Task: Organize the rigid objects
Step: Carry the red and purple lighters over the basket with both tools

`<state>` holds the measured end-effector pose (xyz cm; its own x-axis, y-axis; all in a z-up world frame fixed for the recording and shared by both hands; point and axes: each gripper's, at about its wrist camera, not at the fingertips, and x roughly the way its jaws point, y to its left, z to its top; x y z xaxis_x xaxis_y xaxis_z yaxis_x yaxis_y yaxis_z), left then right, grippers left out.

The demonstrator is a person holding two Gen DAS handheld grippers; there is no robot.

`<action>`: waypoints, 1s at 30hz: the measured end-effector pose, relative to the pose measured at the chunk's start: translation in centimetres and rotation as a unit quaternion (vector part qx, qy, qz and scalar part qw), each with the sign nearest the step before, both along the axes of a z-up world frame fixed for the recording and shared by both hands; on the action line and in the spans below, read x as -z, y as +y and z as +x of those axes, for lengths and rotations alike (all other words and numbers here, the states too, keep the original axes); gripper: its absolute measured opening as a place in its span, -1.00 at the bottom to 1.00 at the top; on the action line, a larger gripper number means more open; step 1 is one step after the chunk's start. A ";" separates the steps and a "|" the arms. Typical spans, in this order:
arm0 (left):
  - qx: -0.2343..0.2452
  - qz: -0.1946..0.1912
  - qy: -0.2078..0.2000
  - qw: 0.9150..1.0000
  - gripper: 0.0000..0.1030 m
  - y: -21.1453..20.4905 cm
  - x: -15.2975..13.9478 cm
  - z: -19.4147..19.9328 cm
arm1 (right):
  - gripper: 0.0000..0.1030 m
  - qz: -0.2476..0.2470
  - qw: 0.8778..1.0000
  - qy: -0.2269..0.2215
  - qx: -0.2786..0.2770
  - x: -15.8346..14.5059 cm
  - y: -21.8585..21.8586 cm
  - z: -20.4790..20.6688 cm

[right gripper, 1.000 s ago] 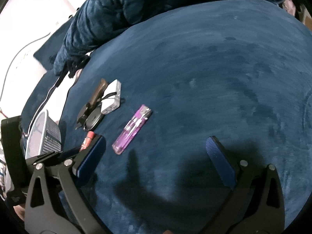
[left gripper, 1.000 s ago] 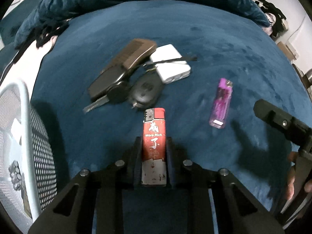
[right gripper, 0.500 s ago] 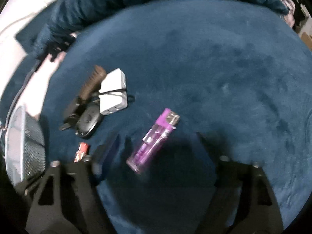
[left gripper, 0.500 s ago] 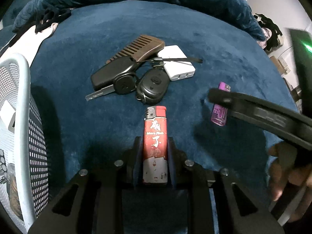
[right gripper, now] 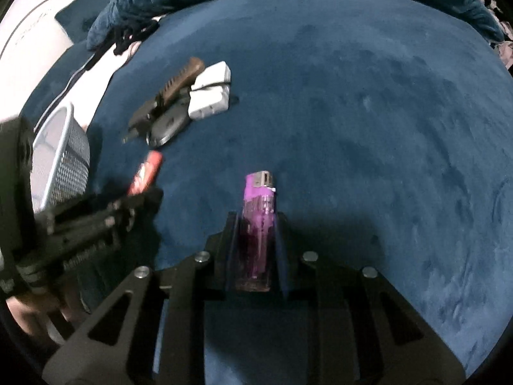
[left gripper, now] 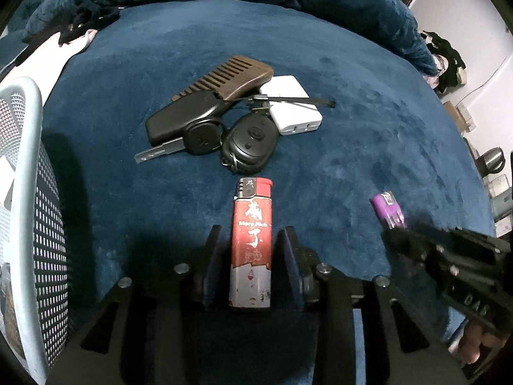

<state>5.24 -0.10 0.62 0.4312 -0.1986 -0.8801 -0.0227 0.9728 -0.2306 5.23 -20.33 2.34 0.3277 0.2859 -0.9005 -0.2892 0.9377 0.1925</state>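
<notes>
Left wrist view, left tool [left gripper: 250, 240]: your jaws are opening; a gap shows on each side of the red lighter [left gripper: 251, 243] between them, so the pads no longer press it.
Left wrist view, red lighter: it lies lengthwise between the fingers on the blue bed cover [left gripper: 368, 122], metal head pointing away from you; red body, white scuffed base, printed characters.
Left wrist view, why there: you appear to be setting it down apart from the pile, near the white mesh basket [left gripper: 29, 192] at the left edge.
Left wrist view, pile: wooden comb [left gripper: 231, 75], black case [left gripper: 179, 117], key [left gripper: 179, 144], black fob [left gripper: 250, 142] and white charger [left gripper: 291, 104] touch or overlap one another.
Right wrist view, right tool [right gripper: 258, 237]: you have it clamped on the purple lighter [right gripper: 258, 221].
Right wrist view, purple lighter: translucent purple, metal cap forward, held along the fingers, likely for a straight lift.
Right wrist view, surroundings: the pile sits well apart, up and left.
</notes>
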 end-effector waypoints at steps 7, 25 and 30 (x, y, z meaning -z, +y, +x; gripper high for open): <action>0.005 0.007 -0.005 1.000 -0.57 0.0 -0.2 -0.1 | -0.57 -0.021 1.000 -0.010 0.004 0.9 0.7 -0.3; 0.014 0.022 -0.053 0.998 -0.57 0.5 -6.4 -4.2 | -0.57 0.010 0.998 -0.049 0.037 -3.2 0.6 -3.2; 0.010 0.022 -0.073 0.997 -0.57 1.5 -8.6 -5.7 | -0.57 0.005 0.997 -0.062 0.037 -4.6 1.1 -4.1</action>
<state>-0.48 1.35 9.23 0.5522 -0.1709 -0.8160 0.0269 0.9819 -0.1874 1.08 -19.23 6.97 0.4571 0.2663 -0.8486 -0.2411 0.9555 0.1700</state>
